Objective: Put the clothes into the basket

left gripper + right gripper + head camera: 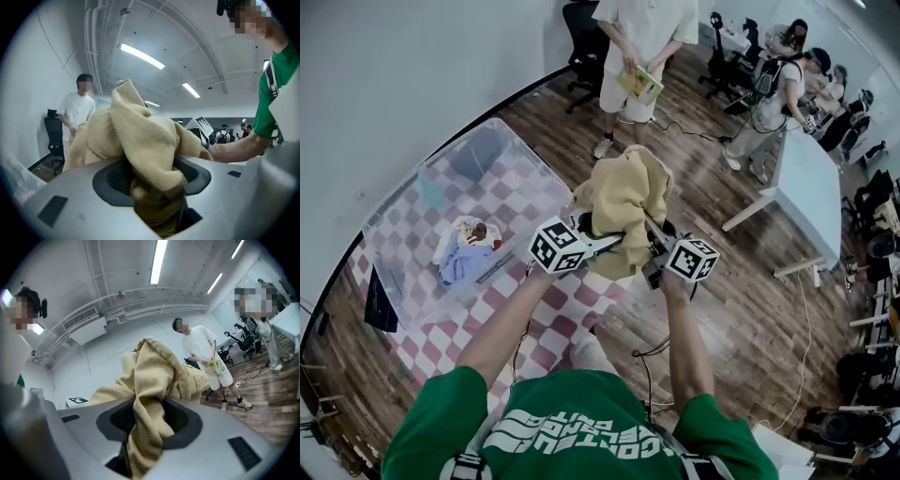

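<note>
Left gripper (pixel 154 187) and right gripper (pixel 145 427) fingers both clamp the beige garment (pixel 623 202) aloft; bundled clothes (pixel 464 251) occupy the basket (pixel 502 127), this transfer remains.

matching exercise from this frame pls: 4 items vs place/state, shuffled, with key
Items:
1. tan garment
2. clear basket
3. blue cloth
4. checkered tablecloth

Places/states:
a. lying inside the basket
b. spread under the basket
c. clamped in both the left gripper and the right gripper, held up
d. standing on the tablecloth

Pairs: 1-c, 2-d, 3-a, 4-b
</note>
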Demonstrator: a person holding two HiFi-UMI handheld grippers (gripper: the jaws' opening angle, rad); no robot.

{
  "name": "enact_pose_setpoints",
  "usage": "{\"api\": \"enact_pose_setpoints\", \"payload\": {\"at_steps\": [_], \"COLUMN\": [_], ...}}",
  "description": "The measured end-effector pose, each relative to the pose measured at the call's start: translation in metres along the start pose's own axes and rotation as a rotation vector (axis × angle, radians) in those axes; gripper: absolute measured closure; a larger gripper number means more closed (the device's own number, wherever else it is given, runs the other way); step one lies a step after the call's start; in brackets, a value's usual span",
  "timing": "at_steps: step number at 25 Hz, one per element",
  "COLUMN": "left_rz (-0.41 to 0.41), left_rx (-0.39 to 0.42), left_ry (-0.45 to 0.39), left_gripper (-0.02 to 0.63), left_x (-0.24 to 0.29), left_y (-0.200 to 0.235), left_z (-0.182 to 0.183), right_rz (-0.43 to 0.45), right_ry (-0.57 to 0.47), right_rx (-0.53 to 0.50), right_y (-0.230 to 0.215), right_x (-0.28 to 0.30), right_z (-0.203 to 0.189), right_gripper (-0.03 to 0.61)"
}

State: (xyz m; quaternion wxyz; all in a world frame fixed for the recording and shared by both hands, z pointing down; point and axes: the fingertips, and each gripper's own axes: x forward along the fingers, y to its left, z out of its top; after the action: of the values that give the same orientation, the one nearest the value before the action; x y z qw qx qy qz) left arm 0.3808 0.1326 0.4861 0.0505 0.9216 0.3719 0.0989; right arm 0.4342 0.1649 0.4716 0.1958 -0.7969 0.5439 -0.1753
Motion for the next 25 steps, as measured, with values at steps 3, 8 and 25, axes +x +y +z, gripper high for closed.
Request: {"api": "enact_pose_setpoints", "payload": {"at_steps": [3, 8, 25], "left_rz": [0.006, 0.020, 0.182], "left_rx": [0.049, 0.124, 0.223], "left_ry": [-0.023, -0.049, -0.152], "left_gripper": [0.379, 0.379, 0.379], "left_x": [0.000, -0.005, -0.094], "left_y": [0.007, 0.010, 0.045], "left_z": [0.033, 0.080, 0.161], "right_rz": [0.018, 0.048, 0.237], "right_ry": [-0.035, -0.084, -0.102], "right_rx": [-0.045, -0.098, -0.219], "right_y": [0.011, 0.030, 0.124], "right_x": [0.007, 0.012, 0.089], "right_z": [0.034, 0.078, 0.137], "right_gripper": [0.442, 0.442, 0.442]}}
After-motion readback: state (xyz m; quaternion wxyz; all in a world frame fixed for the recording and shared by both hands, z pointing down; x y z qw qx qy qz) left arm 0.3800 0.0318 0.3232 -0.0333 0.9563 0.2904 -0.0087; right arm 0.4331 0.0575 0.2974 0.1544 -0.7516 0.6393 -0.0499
